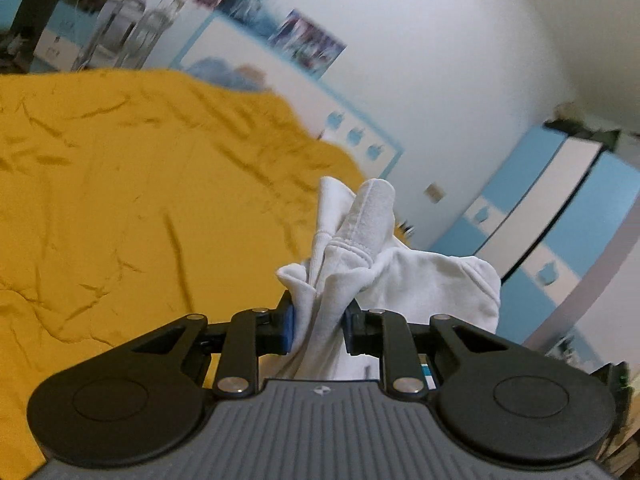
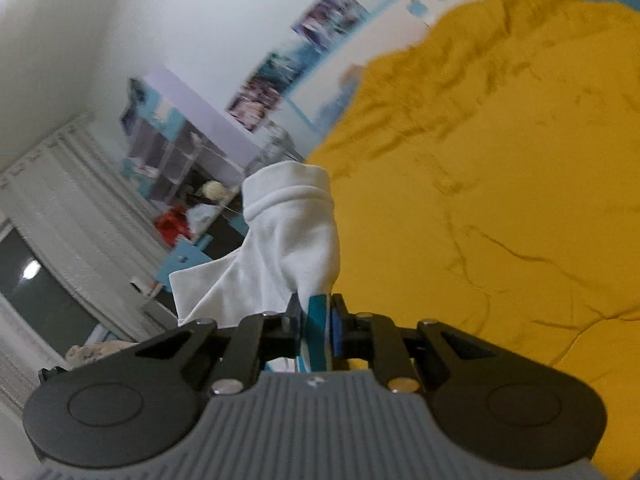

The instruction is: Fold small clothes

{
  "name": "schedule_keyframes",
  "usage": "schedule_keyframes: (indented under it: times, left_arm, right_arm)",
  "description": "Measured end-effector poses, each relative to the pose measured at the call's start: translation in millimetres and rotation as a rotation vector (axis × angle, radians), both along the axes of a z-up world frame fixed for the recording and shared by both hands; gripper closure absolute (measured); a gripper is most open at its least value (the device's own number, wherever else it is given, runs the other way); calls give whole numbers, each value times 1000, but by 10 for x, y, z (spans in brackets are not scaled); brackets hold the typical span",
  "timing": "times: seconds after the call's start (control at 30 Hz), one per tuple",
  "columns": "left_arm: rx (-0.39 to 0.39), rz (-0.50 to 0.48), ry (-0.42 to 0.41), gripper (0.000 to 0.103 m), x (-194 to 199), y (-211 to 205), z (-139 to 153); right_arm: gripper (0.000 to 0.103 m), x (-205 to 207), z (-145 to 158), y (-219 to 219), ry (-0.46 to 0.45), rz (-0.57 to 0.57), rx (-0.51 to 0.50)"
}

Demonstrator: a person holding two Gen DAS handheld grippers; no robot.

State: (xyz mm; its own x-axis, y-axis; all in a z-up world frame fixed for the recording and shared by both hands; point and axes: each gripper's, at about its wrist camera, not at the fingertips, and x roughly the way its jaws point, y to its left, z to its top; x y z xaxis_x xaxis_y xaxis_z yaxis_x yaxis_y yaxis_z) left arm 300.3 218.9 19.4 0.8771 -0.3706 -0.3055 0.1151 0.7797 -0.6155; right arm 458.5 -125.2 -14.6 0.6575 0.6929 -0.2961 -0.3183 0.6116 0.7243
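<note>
Both tongs (image 1: 319, 326) (image 2: 316, 330) clamp white garment (image 1: 360, 272) above yellow sheet (image 1: 120, 200).

wall posters (image 1: 256, 12) smeared past reading, shelf clutter (image 2: 188, 200) too blurred to be named, white garment (image 1: 360, 264) hem hidden behind the left gripper (image 1: 319, 326), yellow bedsheet (image 2: 500, 200) cropped by the frame edge

Soft white knit cloth, that garment (image 1: 384, 276), matt with a stitched ribbed hem, bunched between the blue rubbery pads (image 1: 289, 326) of the left gripper (image 1: 319, 326). The gripper itself is matt black plastic with shiny little metal pins and a ribbed grey body; the right gripper (image 2: 316, 332) looks the same. Below lies the mustard sheet (image 1: 120, 200), matt woven cloth, creased all over.
</note>
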Motion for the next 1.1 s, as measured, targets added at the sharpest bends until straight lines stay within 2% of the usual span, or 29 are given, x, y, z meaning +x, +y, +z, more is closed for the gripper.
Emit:
schedule_keyframes:
  times: [0.17, 0.3, 0.5, 0.57, 0.63, 0.73, 0.83, 0.97, 1.1]
  left_arm:
    - [-37, -7, -83, 78, -480, -190, 299]
    - [-60, -51, -117, 78, -668, -425, 483]
    - [-53, -110, -107, 78, -941, -737, 520]
    - [-49, -119, -105, 78, -965, -808, 451]
    - [-32, -132, -68, 78, -946, -885, 348]
    - [21, -125, 8, 78, -826, -944, 122]
    - [25, -127, 65, 78, -678, -931, -85]
    - [43, -133, 112, 78, -364, -891, -228]
    - [82, -143, 189, 78, -14, -915, -424]
  right_arm:
    - [94, -524, 425, -231, -83, -3, 25]
    - [94, -952, 767, -472, -151, -16, 11]
    - [94, -1535, 1032, -969, -141, -56, -40]
    - [94, -1671, 1019, -1126, -125, -74, -40]
    - [94, -1787, 948, -1249, -124, -89, -58]
    - [94, -1750, 706, -1347, -53, -100, -64]
    - [94, -1692, 405, -1390, 10, -102, -84]
    - [94, -1474, 93, -1438, 55, -101, -53]
    - [94, -1135, -87, -1319, 86, -108, -124]
